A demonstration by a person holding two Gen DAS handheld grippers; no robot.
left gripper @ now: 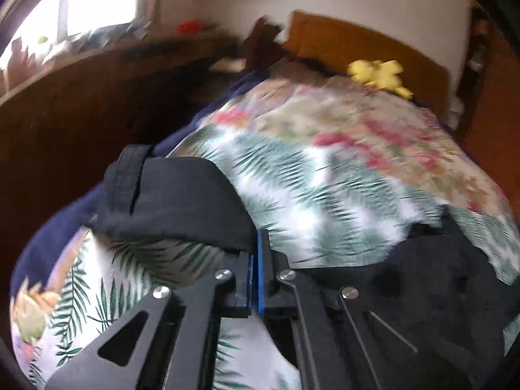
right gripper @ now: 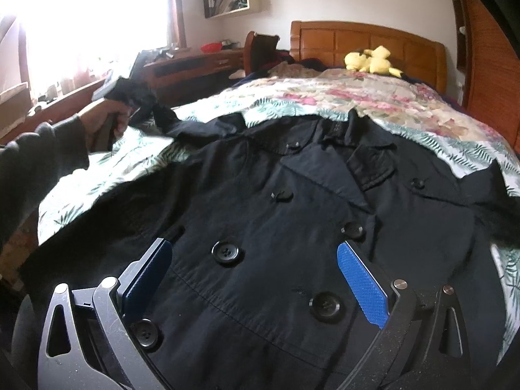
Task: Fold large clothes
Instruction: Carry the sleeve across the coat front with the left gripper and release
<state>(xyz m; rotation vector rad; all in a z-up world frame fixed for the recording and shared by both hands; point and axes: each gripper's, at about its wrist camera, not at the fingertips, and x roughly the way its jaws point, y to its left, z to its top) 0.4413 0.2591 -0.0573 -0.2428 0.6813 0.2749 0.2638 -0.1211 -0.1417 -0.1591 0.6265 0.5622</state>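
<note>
**Coat sleeve pinched, body waiting on the bed**

Blue-padded fingers (right gripper: 362, 281) of the right gripper (right gripper: 256, 279) are standing wide apart just over the coat (right gripper: 292, 201), gripping nothing, with buttons showing between them. Spread front-up across the bed (right gripper: 406, 110), the coat is lying with its collar toward the headboard (right gripper: 367, 40) and a yellow plush (right gripper: 372, 60) beyond it.

Off to the left side, the left gripper (left gripper: 255, 268) is pinching its fingers fully together on an edge of the sleeve (left gripper: 175, 201), which is draping over the floral cover. In the right view the left hand (right gripper: 104, 120) is holding that end raised above the bed, the cloth trailing back to the shoulder.

Dark woven cloth like this is probably fairly heavy yet limp, sagging wherever it is unsupported, so one pinch will likely drag rather than lift it. Seams, cuff, hem or collar should be offering thicker, firmer holds than the flat front; buttons may be snagging a pad.
</note>
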